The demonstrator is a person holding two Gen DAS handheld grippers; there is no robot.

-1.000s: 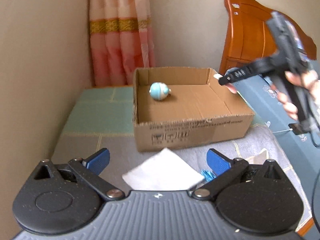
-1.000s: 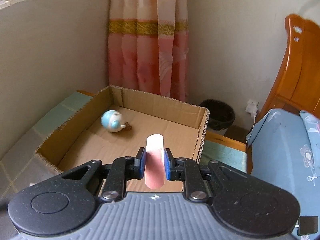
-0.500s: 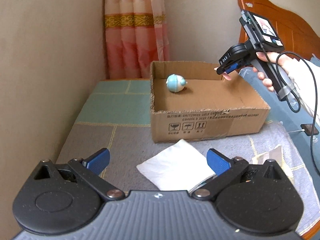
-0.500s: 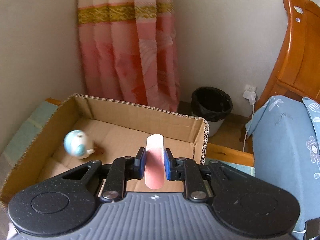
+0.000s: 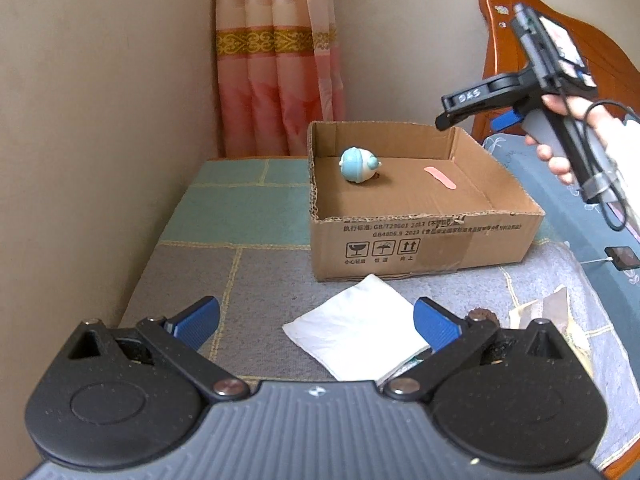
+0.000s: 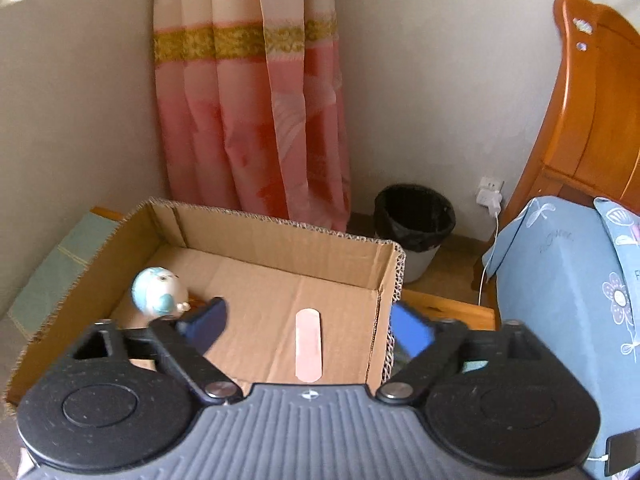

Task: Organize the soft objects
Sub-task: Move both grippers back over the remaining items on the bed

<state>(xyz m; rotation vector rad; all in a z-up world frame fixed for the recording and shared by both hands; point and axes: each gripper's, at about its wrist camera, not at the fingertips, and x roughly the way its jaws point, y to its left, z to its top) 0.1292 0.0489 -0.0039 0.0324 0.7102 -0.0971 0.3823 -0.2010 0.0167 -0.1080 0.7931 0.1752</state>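
Having left right gripper (image 6: 308, 332), bandage (image 6: 308, 345) lies boxed

The left gripper (image 5: 316, 322) is held low and level, its blue-padded jaws spread wide. The right gripper (image 6: 308, 326), raised higher in the person's right hand (image 5: 560, 136), also has its jaws spread, holding nothing.

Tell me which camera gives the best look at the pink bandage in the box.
The right wrist view: the pink bandage lies flat on the floor of the cardboard box, close and seen full length between the open fingers. The left wrist view shows the same bandage only as a thin, distant sliver.
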